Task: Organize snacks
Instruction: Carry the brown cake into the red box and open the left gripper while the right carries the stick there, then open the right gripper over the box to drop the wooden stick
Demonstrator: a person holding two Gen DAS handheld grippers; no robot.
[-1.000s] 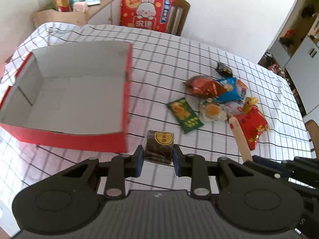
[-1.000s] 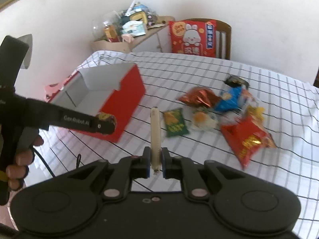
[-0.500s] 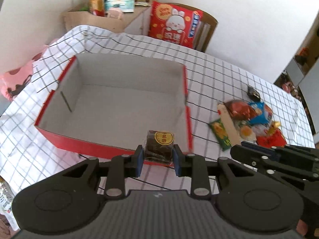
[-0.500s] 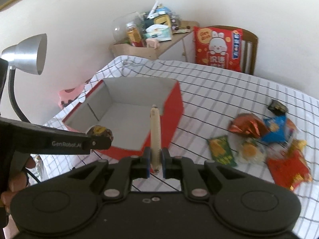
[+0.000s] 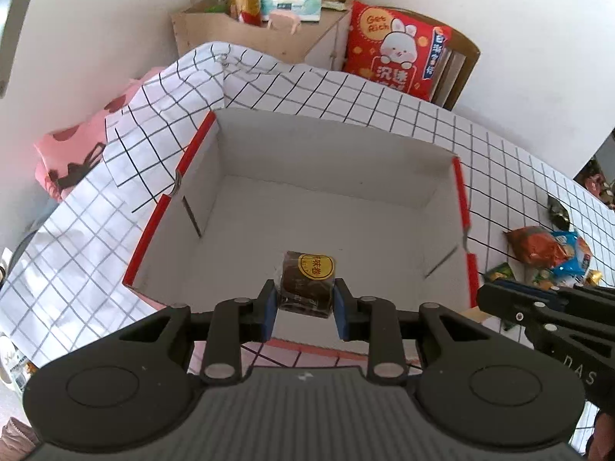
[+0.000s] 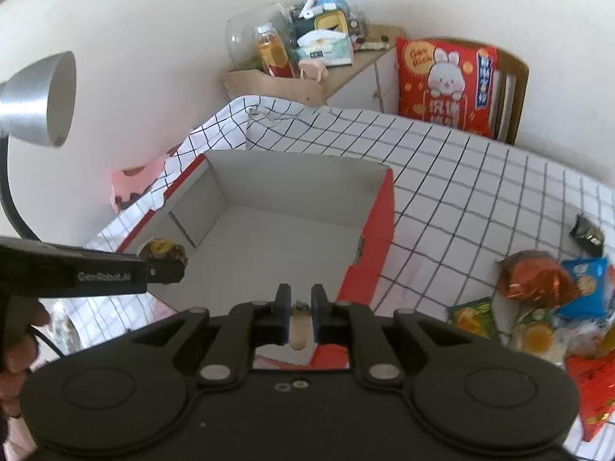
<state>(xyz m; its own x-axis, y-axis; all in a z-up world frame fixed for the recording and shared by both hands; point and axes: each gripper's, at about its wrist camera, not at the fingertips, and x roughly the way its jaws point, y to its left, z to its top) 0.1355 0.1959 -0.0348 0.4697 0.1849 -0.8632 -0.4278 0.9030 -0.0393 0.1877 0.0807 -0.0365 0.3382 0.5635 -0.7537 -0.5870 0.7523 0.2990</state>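
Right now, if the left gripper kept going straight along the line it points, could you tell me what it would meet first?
Most likely the pale inside floor of the open red box. The left gripper, shut on the brown wrapped snack, points down into it and nothing else shows in that line, though depth is hard to judge.

Brown snack [image 5: 306, 283] gripped above red box [image 5: 459, 196]

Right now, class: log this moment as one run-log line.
left gripper: shut on brown snack | right gripper: shut on tan stick | red box: empty
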